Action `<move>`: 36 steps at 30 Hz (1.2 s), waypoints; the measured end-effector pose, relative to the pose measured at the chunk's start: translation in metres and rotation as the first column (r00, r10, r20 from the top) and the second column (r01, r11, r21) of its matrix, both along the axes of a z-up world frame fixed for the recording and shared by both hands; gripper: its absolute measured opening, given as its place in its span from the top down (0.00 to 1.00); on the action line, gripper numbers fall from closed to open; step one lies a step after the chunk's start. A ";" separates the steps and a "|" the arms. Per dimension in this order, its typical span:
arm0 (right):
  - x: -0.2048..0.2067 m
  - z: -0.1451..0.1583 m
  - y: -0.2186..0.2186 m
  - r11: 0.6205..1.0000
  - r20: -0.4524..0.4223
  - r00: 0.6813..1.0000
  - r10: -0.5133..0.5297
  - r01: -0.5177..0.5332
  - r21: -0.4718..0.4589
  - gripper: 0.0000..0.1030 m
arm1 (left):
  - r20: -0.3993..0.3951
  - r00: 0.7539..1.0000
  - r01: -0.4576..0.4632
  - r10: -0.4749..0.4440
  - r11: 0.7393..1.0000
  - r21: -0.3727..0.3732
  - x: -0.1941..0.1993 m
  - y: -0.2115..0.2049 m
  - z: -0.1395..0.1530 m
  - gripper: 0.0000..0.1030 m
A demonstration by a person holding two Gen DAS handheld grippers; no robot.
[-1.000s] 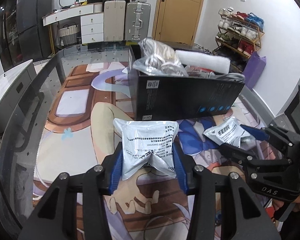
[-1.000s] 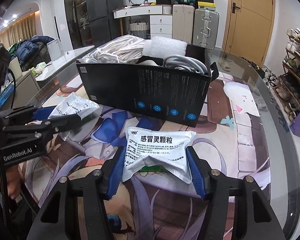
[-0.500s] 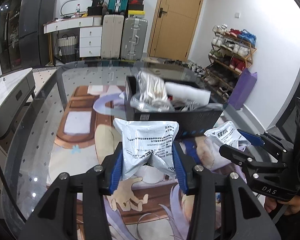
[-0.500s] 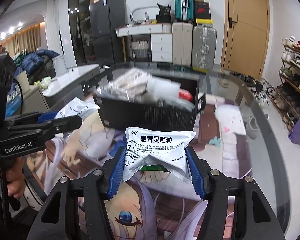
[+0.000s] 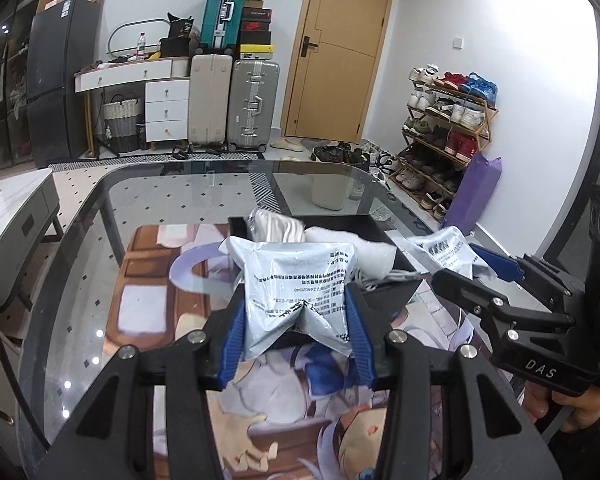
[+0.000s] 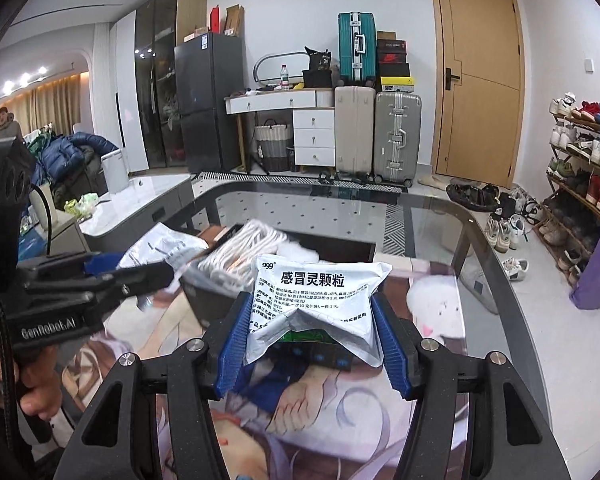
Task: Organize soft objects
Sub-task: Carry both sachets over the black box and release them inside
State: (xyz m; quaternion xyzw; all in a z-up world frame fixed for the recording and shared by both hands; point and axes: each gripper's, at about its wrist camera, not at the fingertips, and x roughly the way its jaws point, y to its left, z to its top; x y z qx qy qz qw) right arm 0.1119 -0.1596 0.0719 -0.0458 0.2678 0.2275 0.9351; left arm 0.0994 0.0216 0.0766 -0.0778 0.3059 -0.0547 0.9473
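the left gripper (image 5: 296,340) is clamped on a silver medicine sachet (image 5: 296,280) at lower centre; the right gripper (image 6: 312,340) pinches a 999 granule sachet (image 6: 316,300). beyond both, mid-frame, sits the black box (image 5: 374,232) holding white cords (image 6: 240,248).

Pouch (image 6: 320,300): "999 感冒灵颗粒"; claws: "DAS" (image 5: 540,372), "GenRobot.AI" (image 6: 48,330).

Left tongs (image 5: 296,330) clamped on silver packet (image 5: 296,280) above black box (image 5: 388,292).
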 end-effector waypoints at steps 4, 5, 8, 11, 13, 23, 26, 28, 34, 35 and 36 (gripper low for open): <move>0.018 0.002 0.003 1.000 0.022 1.000 -0.015 0.015 -0.002 0.42 | -0.004 1.000 0.008 -0.008 1.000 0.000 0.015 -0.003 -0.001 0.56; 0.024 0.001 0.004 1.000 0.019 1.000 -0.018 0.018 -0.008 0.42 | -0.010 1.000 0.008 -0.008 1.000 0.001 0.020 -0.004 -0.003 0.56; 0.042 0.000 0.006 1.000 0.013 1.000 -0.023 0.023 -0.006 0.42 | -0.024 1.000 0.009 -0.009 1.000 0.006 0.031 -0.005 -0.008 0.56; 0.059 -0.003 0.010 1.000 0.004 1.000 -0.021 0.021 0.000 0.42 | -0.033 0.999 -0.005 0.005 1.000 0.009 0.039 -0.004 -0.011 0.56; 0.071 -0.004 0.013 1.000 -0.002 1.000 -0.012 0.012 0.006 0.42 | -0.037 0.999 -0.010 0.011 1.000 0.009 0.042 -0.001 -0.012 0.56; 0.108 -0.023 0.044 0.997 -0.058 0.996 0.064 -0.066 -0.035 0.42 | -0.026 0.998 -0.050 0.050 0.999 0.007 0.047 0.015 -0.009 0.56; 0.117 -0.034 0.048 0.997 -0.084 0.995 0.057 -0.062 -0.051 0.43 | -0.025 0.998 -0.048 0.049 0.999 0.006 0.049 0.016 -0.009 0.56; 0.122 -0.040 0.051 0.995 -0.108 0.992 0.058 -0.066 -0.070 0.43 | -0.025 0.999 -0.043 0.043 0.999 0.005 0.049 0.014 -0.009 0.56; 0.127 -0.055 0.060 0.991 -0.141 0.987 0.077 -0.092 -0.101 0.43 | -0.029 0.999 -0.028 0.028 1.000 0.004 0.051 0.011 -0.011 0.56; 0.128 -0.056 0.059 0.991 -0.145 0.986 0.077 -0.092 -0.095 0.42 | -0.029 0.999 -0.026 0.026 1.000 0.003 0.052 0.011 -0.011 0.56; 0.129 -0.057 0.058 0.992 -0.143 0.987 0.076 -0.090 -0.087 0.42 | -0.029 0.999 -0.025 0.025 1.000 0.002 0.052 0.011 -0.011 0.56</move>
